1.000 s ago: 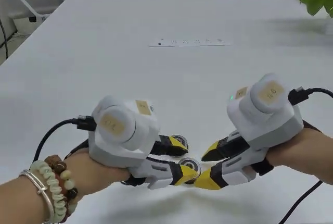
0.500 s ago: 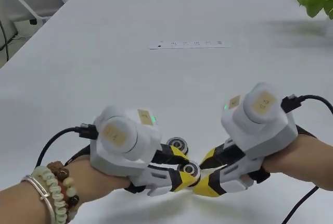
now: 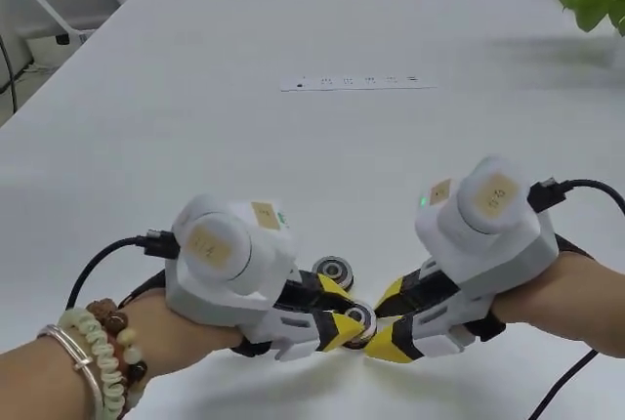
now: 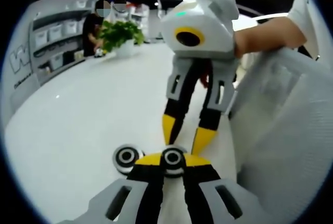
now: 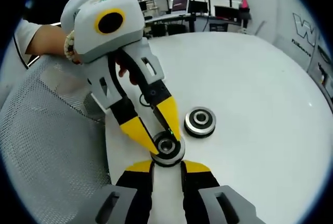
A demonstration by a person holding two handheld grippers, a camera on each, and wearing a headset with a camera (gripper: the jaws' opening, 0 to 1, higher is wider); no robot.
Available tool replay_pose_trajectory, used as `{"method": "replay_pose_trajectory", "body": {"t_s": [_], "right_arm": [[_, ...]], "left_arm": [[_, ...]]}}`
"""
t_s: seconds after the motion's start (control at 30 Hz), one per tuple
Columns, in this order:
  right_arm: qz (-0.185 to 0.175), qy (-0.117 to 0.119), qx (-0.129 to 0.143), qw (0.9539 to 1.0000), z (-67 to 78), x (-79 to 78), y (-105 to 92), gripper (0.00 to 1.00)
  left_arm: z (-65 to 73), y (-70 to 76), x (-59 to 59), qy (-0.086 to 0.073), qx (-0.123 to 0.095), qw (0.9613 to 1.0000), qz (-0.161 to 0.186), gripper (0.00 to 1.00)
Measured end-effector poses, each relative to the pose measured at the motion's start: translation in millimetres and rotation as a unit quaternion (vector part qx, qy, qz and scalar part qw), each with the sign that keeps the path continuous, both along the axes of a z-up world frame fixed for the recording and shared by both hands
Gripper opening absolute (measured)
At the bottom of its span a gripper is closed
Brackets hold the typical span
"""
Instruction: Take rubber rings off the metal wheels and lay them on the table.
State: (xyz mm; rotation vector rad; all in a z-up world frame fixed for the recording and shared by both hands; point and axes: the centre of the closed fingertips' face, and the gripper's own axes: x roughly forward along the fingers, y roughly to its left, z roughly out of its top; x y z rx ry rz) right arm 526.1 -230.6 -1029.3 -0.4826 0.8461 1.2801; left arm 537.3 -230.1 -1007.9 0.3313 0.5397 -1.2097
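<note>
- The left gripper and the right gripper have drawn together over the last second; a clear gap lay between their yellow tips then, and now the tips meet at the wheel near the front edge of the table
- The left gripper is clamped on that wheel, one jaw on each side, and holds it just above the table top; the grip looks the same as a second ago
- The right gripper's jaws have narrowed; in the right gripper view they stand either side of the wheel's near edge, against the rubber ring; whether they already pinch the ring or only bracket it I cannot tell, since the tips hide the contact
- The second wheel lies flat on the table just behind the left gripper, apart from both grippers, with its dark ring seemingly on
- Judgement: the approach is over and the pull is next; the ring is not yet off, and no ring lies loose on the table
</note>
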Motion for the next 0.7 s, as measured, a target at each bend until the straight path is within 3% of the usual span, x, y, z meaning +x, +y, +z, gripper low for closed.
{"method": "replay_pose_trajectory", "body": {"t_s": [0.3,0.43,0.7], "right_arm": [[0.013,-0.022,-0.013,0.9996,-1.3,3.5,-5.2,0.02],[0.006,-0.016,-0.012,0.9998,-1.4,3.7,-5.1,0.01],[-0.078,0.054,0.005,0.9955,-0.8,10.8,-8.8,0.00]], "left_arm": [[-0.3,0.2,-0.7,-0.003,0.001,1.0000,0.001,0.15],[-0.4,0.2,-0.4,-0.003,0.000,1.0000,0.003,0.15],[-0.5,1.4,0.8,-0.002,0.004,1.0000,0.006,0.14]]}}
